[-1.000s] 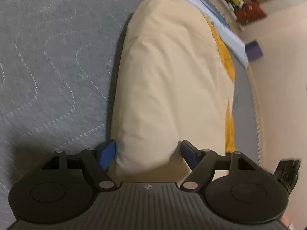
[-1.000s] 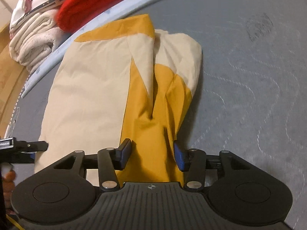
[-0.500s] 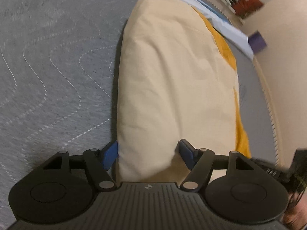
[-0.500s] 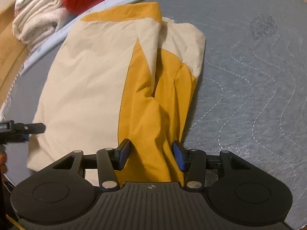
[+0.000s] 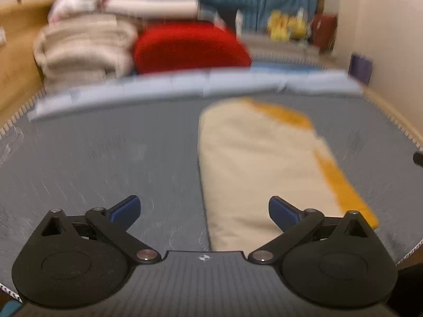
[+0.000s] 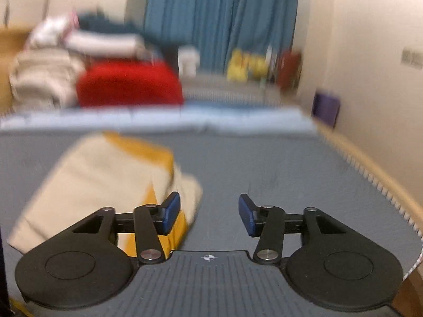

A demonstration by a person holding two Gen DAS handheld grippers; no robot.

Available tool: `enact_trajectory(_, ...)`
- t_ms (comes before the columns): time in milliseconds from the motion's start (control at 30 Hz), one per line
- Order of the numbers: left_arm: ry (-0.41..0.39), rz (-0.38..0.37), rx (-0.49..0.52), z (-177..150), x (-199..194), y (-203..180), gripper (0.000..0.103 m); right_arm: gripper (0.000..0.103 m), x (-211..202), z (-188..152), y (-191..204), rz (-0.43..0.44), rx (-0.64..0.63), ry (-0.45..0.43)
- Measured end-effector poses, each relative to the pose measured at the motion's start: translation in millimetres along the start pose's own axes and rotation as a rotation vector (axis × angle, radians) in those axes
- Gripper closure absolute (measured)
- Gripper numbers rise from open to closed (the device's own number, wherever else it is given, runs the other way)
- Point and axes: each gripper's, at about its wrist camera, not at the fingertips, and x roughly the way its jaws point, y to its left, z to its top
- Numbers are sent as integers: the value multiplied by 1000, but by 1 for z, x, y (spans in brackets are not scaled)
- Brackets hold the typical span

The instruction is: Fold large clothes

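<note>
Left wrist | left claw (image 5: 203,208) agape | folded garment (image 5: 253,163) ahead-right | right claw (image 6: 208,212) agape

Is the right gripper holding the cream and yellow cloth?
No, the right gripper is open, with only grey mattress between its blue fingers, and the folded cream and yellow cloth lies beside it.

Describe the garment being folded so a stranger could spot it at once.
On the grey quilted mattress, before the light blue sheet, lies a long folded bundle. It is cream with mustard-yellow panels, unlike the red heap and beige blankets behind.
</note>
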Motion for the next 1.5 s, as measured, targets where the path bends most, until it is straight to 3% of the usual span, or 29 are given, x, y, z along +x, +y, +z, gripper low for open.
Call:
enact_trajectory(100, -68, -12, 22, -16, -48, -19, 0, 21, -54, 2, 5, 15, 17, -96)
enact_trajectory(267, -94, -65, -10, -55, -90, -63, 0, 18, -106, -28, 20, 84, 95, -81)
enact_trajectory(367, -37, -74, 1, -92, -83, -77, 0, 18, -110, -50, 28, 96, 98, -23)
enact_trajectory(433, 29, -46, -9, -95, -68, -85, 0, 18, -103, -53, 39, 81, 39, -15)
enact_trajectory(500, -32, -35, -26, -91, -66, -86, 0, 18, -96, -52, 48, 77, -1, -37)
enact_trajectory(633, -72, -3, 25, -86, -56, -90, 0, 1, -81, -51, 51, 62, 14, -20)
enact_trajectory(800, -2, -28, -49, -86, -50, -84, 0, 1, -78, -58, 55, 85, 40, 35)
enact_trajectory(1500, -31, -11, -36, -81, -51, -89, 0, 1, -74, -62, 68, 116, 29, 67)
